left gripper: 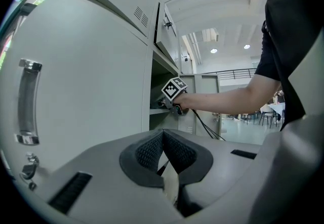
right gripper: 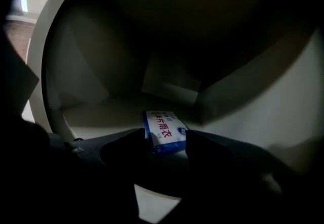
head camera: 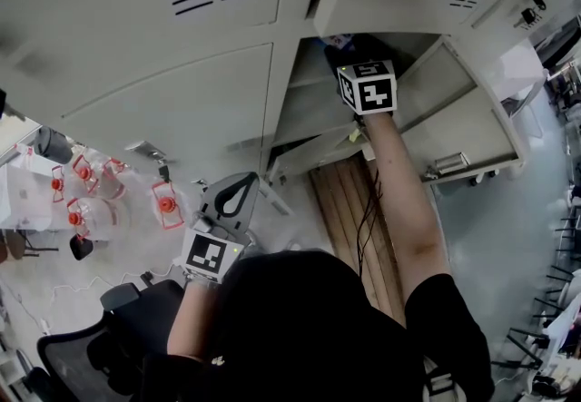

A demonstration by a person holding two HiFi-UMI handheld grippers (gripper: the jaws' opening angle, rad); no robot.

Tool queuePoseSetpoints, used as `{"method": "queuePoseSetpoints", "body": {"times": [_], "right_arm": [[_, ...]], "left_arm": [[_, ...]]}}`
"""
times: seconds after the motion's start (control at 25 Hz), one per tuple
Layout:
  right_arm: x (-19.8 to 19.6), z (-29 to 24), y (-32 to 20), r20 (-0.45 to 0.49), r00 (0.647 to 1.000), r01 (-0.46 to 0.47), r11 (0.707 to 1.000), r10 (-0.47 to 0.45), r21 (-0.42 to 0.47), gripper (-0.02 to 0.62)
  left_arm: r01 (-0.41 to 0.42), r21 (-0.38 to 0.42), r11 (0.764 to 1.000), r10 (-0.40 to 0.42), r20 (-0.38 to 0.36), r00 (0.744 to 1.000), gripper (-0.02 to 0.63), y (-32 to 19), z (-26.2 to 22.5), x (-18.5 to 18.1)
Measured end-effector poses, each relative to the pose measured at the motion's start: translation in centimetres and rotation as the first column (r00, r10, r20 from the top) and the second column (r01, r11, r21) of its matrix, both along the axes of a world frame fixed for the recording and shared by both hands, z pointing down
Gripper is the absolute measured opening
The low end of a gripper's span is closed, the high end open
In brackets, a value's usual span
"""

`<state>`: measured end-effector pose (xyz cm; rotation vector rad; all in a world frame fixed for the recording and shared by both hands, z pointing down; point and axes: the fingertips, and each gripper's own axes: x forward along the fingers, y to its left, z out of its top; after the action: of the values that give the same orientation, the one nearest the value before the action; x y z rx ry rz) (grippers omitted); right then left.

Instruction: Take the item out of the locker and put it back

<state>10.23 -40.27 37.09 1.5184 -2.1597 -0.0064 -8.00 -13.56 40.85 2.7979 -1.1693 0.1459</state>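
Head view: the right gripper [head camera: 345, 44] reaches into the open locker [head camera: 436, 83], and the left gripper [head camera: 234, 198] hangs low outside it. Left gripper view: its jaws are pressed together with nothing between them. Right gripper view: the jaws stand parted around a blue-and-white packet [right gripper: 164, 131] lying on the locker shelf [right gripper: 101, 114], and they do not squeeze it.

Head view downward, close — locker [head camera: 182, 92] shared

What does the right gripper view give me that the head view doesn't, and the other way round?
Only the right gripper view: a flat blue-and-white packet with red print, lying between the right tool's parted jaws. Only the head view: the left tool, held low outside by closed grey metal locker doors, and the person's forearm. Both: the open grey locker compartment that the right tool reaches into.
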Motion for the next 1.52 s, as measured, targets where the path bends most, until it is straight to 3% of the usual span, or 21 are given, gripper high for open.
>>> {"method": "queuePoseSetpoints", "body": {"times": [0.24,0.36,0.48,0.68,0.8,1.0,1.16,1.28,1.4,1.52], "right_arm": [[0.5,0.5,-0.3,-0.012,1.000,-0.025,0.998,0.024,-0.051,0.238],[1.1,0.7,-0.4,-0.092,0.995,-0.051,0.998,0.047,-0.037,0.108],[0.8,0.5,-0.3,-0.144,0.989,-0.037,0.999,0.036,-0.011,0.078],[-0.1,0.6,0.4,-0.124,0.992,0.004,0.999,-0.008,-0.031,0.036],[0.4,0.9,1.1,-0.148,0.989,0.002,0.999,-0.008,-0.038,0.029],[-0.2,0.7,3.8,-0.055,0.998,0.027,0.999,-0.029,-0.041,0.025],[-0.4,0.6,6.0,-0.024,0.999,0.042,0.999,-0.042,-0.010,0.026],[-0.6,0.6,7.5,-0.014,0.999,0.052,0.999,-0.052,0.001,0.027],[-0.4,0.6,8.5,-0.009,0.998,0.062,0.998,-0.062,0.011,0.028],[-0.1,0.6,9.1,-0.015,0.997,0.071,0.997,-0.070,0.029,0.046]], "left_arm": [[-0.004,0.011,1.000,0.005,-0.001,1.000,0.009,0.0,0.1,0.1],[0.002,0.004,1.000,-0.002,-0.010,1.000,0.009,0.0,0.0,0.0],[-0.016,0.042,0.999,0.015,0.012,1.000,0.009,0.0,0.4,-0.2],[0.000,0.008,1.000,0.000,-0.004,1.000,0.009,0.2,0.4,-0.2],[-0.014,0.021,1.000,0.014,0.004,1.000,0.009,0.4,0.5,0.1],[-0.044,0.060,0.997,0.042,0.026,0.999,0.009,0.8,0.7,0.4],[-0.033,0.026,0.999,0.033,0.008,0.999,0.009,1.1,0.4,0.7],[-0.064,0.054,0.996,0.063,0.026,0.998,0.009,1.4,0.8,1.0],[-0.050,0.002,0.999,0.050,-0.003,0.999,0.009,1.5,0.3,1.5],[-0.076,0.036,0.996,0.076,0.008,0.997,0.009,1.5,0.5,1.8]]}}
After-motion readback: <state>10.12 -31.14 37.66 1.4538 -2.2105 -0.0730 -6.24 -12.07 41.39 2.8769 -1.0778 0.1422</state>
